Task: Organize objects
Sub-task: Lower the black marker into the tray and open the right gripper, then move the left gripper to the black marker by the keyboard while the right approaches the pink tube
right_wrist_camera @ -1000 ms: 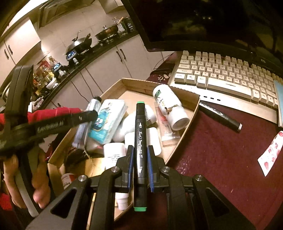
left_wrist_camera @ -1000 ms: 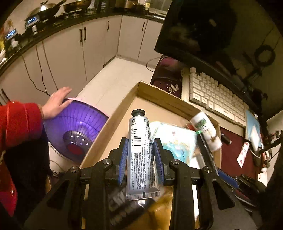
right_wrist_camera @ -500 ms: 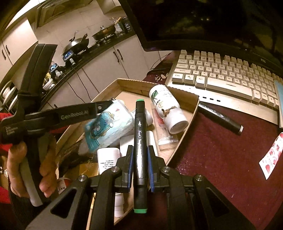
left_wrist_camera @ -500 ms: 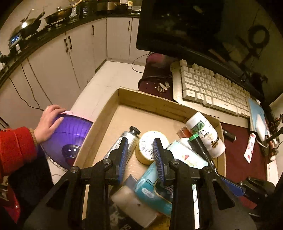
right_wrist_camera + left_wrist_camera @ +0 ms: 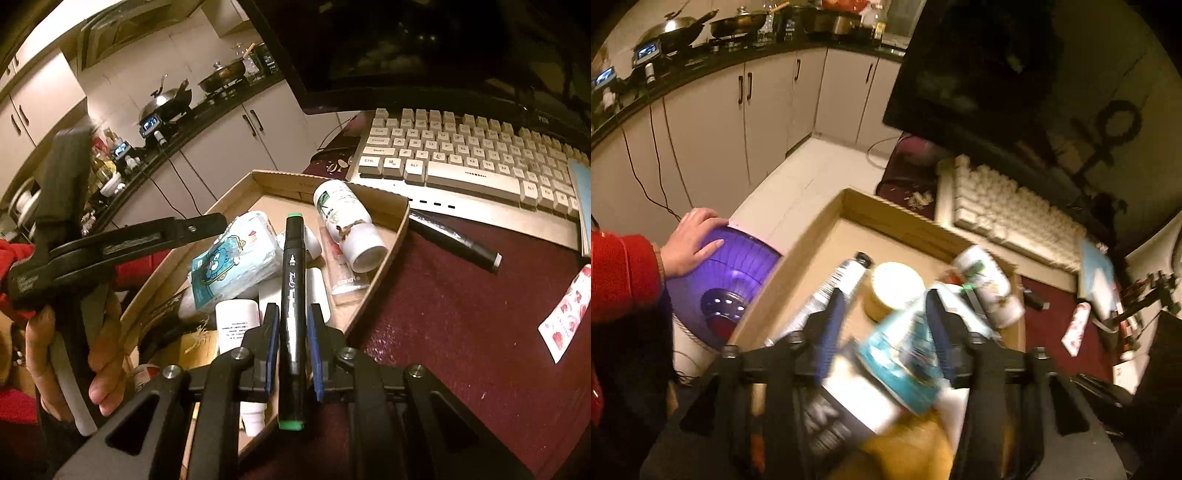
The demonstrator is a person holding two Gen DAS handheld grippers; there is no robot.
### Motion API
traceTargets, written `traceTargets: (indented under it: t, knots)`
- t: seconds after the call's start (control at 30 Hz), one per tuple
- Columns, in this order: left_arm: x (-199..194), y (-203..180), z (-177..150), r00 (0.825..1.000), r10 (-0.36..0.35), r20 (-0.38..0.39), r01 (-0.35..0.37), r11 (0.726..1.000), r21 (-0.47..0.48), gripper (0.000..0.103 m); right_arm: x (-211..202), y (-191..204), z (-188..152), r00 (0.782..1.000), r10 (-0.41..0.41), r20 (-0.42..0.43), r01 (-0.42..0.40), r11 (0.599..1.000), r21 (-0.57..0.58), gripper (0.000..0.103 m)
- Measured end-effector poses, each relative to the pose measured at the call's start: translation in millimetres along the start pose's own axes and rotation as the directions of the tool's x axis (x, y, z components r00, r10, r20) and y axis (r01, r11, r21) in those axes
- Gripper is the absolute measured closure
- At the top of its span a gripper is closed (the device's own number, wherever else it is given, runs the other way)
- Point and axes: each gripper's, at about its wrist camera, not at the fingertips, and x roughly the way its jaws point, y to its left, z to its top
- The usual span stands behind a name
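While both grippers hang over the cardboard box (image 5: 391,236), their jaws are opening. The right gripper (image 5: 293,332) has one black marker with green ends (image 5: 293,295) between its blue pads, and a thin gap shows on each side of the pen. The left gripper (image 5: 884,325) has nothing pinched; its pads stand apart above the pile, and that view is blurry.

Count what lies in the box from the right wrist view: one blue tissue pack (image 5: 236,258) at 10 o'clock from the marker, one white bottle with a green label (image 5: 347,225) at 1 o'clock, one flat tube (image 5: 343,269) just beside that bottle, and one small white bottle (image 5: 236,321) touching the gripper's left side. In the left wrist view there is also one silver tube with a black cap (image 5: 831,291) and one round yellow tin (image 5: 895,288).

Outside the box, one second marker (image 5: 454,240) lies on the dark red table (image 5: 461,332), near one white keyboard (image 5: 461,155). One red and white packet (image 5: 567,314) sits at 3 o'clock. A hand (image 5: 690,240) in a red sleeve rests on one purple fan (image 5: 720,280) at 9 o'clock.
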Motion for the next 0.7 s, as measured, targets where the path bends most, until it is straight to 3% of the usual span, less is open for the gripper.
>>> traceTargets:
  t: [0.07,0.3,0.47,0.5,0.6,0.7]
  knots:
    - [-5.6,-10.2,-5.8,0.999,-0.041,0.005,0.041,0.999,0.006,0.051,-4.0,-2.7,-0.6,1.000,0.023,0.003,-0.023,1.000,0.005,0.060]
    - [-13.4,-57.9,-20.4,0.995,-0.092,-0.023,0.094,0.993,0.073,0.051,-38.6,-18.1,-10.8,0.996,0.055,0.071,-0.056,0.998,0.010,0.058]
    - [-4.0,-95.8,-27.6,0.991,-0.121,-0.063,0.128,0.982,0.136,0.051,-66.2,-62.8,-17.0,0.987,-0.116,0.115,0.105,0.989,0.101,0.057]
    - [0.2,-106.2,-29.7,0.990,-0.121,-0.077,0.132,0.980,0.152,0.051,-72.7,-75.6,-17.8,0.973,-0.195,0.125,0.179,0.975,0.132,0.057]
    - [9.7,-125.0,-32.3,0.987,-0.121,-0.105,0.138,0.976,0.171,0.051,-79.1,-106.1,-19.3,0.941,-0.321,0.106,0.294,0.931,0.215,0.057]
    - [20.1,-138.9,-27.4,0.988,-0.088,-0.127,0.107,0.982,0.154,0.051,-75.0,-131.7,-16.7,0.926,-0.374,0.047,0.349,0.898,0.268,0.057]
